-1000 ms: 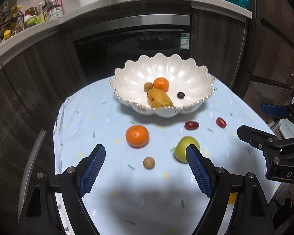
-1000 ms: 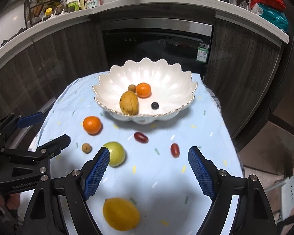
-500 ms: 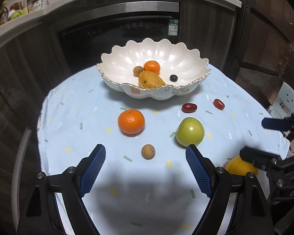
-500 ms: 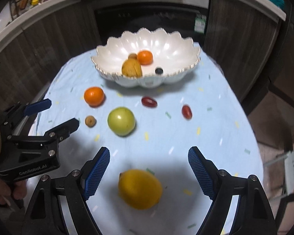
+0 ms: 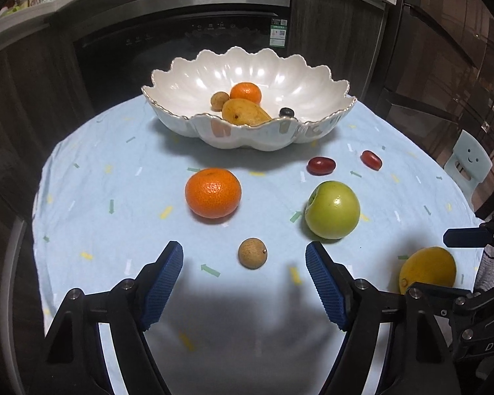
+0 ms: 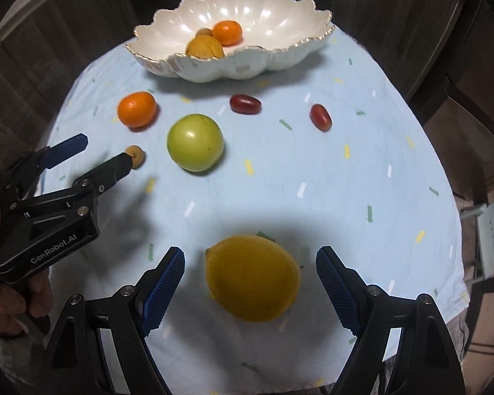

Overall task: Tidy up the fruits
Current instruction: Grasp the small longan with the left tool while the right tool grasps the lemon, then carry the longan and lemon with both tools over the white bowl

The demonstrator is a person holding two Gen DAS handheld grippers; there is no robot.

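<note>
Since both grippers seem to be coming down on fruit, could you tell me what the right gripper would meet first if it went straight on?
Most likely the lemon, which lies between the open right gripper fingers, untouched.

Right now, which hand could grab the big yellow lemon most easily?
The right. The right gripper is open with the big yellow lemon lying between its blue pads, untouched. The left gripper straddles the small brown longan, away from the lemon.

Left gripper (image 6: pixel 108 154) black body: "GenRobot.AI", white letters.
Right gripper (image 5: pixel 444 263) black body, near right: "DA", cut off.
Oven sticker (image 5: pixel 278 32): unreadable.
</note>
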